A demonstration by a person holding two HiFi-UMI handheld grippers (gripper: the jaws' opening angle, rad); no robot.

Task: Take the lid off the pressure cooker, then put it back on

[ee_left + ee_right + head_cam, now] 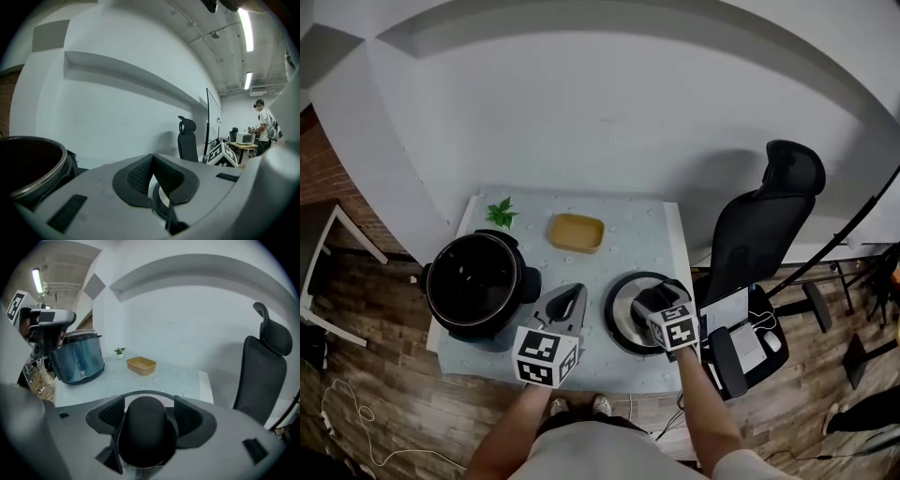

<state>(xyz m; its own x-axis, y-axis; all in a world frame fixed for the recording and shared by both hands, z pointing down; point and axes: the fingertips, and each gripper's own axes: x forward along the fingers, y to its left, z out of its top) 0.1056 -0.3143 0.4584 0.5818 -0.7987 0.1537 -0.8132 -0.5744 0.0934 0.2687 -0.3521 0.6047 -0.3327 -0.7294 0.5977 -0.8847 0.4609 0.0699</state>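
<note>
- Gripping the black knob (146, 437) of the lid (617, 317), the right tool (659, 302) is seen clenched, with one pad pressed on each side of the knob.
- The left tool (574, 294) is held closed on nothing, its pads meeting at the tips, just left of the lid.
- The lid is located off the cooker, over the right front part of the desk (647, 225). Whether it rests on the desk or is held just above it cannot be told.
- The pressure cooker (478, 281) is found open at the left front part of the desk, to the left of the lid, with the left tool between the two.
- The refit is judged to call for a leftward carry by the right tool. The left tool is nearer the cooker and is judged to lie close to that path.
- The lid is round, so no long axis is given. No locking marks can be made out.
- A yellow tray (576, 232) and a small plant (502, 213) are set at the rear of the desk, well apart from the path.
- Most of the lid is hidden under the right tool, and only an arc of its rim is shown in the right gripper view. The cooker is cut off at the left edge of the left gripper view.
</note>
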